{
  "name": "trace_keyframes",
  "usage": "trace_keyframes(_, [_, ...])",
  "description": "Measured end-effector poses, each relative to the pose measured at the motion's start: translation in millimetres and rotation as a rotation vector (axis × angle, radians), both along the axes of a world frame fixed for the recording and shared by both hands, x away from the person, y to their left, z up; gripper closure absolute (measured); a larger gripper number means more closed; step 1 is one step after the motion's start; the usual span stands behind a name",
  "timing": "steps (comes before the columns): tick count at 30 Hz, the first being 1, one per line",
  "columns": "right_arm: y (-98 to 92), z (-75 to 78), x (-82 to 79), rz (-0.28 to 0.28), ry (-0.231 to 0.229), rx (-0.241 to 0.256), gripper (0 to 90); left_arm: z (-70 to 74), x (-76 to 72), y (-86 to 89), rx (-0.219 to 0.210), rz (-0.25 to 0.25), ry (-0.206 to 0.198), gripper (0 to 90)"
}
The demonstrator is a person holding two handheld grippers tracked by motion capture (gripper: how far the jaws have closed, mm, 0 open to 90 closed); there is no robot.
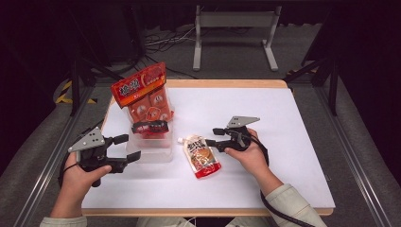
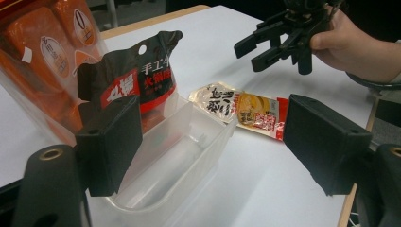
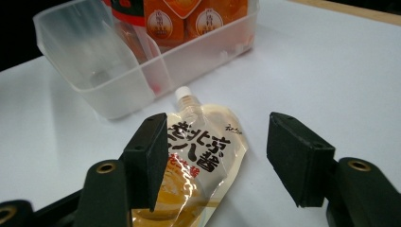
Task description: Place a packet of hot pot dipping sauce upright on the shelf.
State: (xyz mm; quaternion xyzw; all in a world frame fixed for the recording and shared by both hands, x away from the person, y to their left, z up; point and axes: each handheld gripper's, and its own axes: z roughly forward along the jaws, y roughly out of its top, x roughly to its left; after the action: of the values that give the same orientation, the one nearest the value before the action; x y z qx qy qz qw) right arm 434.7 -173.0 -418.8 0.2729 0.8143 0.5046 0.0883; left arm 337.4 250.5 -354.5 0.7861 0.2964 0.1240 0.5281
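Observation:
A spouted sauce pouch lies flat on the white table, its cap toward the clear plastic bin. In the bin's far half stand a large orange snack bag and a smaller black-and-red packet. My right gripper is open, just right of the pouch, jaws either side of its top. My left gripper is open at the bin's near left corner, holding nothing.
The table's wooden front edge is close to both hands. A bare white surface spreads right of the pouch. A metal stand and cables lie on the floor beyond the table.

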Motion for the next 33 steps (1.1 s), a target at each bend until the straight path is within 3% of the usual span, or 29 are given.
trace_keyframes(8, [7.0, -10.4, 14.1, -0.002, 0.048, -0.049, 42.9, -2.6, 3.2, -1.0, 0.025, -0.022, 0.036, 23.8])
trace_keyframes(10, [8.6, -12.7, 16.7, -0.002, 0.06, -0.059, 43.8, -3.1, 2.7, -2.3, 0.014, -0.023, 0.051, 23.8])
trace_keyframes(33, [26.4, -32.0, 35.6, 0.012, 0.166, -0.096, 50.4, -5.2, 5.6, -6.7, 0.039, -0.05, 0.053, 21.8])
